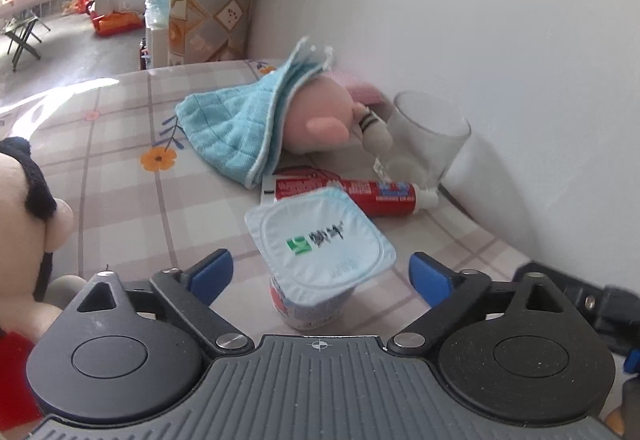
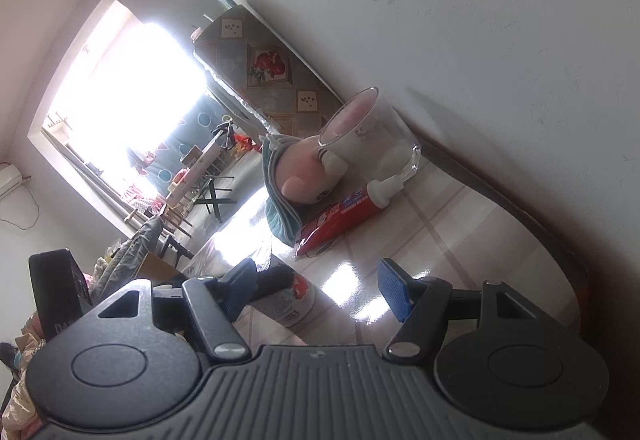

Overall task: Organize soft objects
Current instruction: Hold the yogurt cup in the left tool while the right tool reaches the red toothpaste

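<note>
A light blue towel [image 1: 236, 124] lies bunched over a pink plush toy [image 1: 320, 116] at the back of the table, against the wall. In the right wrist view the towel [image 2: 280, 218] and the plush [image 2: 308, 168] lie straight ahead. At the left edge another plush toy [image 1: 24, 224] with black hair rests beside my left gripper [image 1: 320, 276]. This gripper is open, its blue pads [image 1: 212, 272] standing either side of a yogurt cup [image 1: 320, 252] without touching it. My right gripper [image 2: 316, 286] is open with nothing held; the yogurt cup [image 2: 298, 300] stands beyond its left finger.
A red toothpaste tube [image 1: 360, 194] lies behind the cup, and a clear glass [image 1: 428, 136] stands by the wall. The checked tablecloth [image 1: 132, 200] has bare room on the left. The white wall [image 1: 480, 40] closes off the right. A black part of the other gripper [image 1: 576, 300] shows at the right.
</note>
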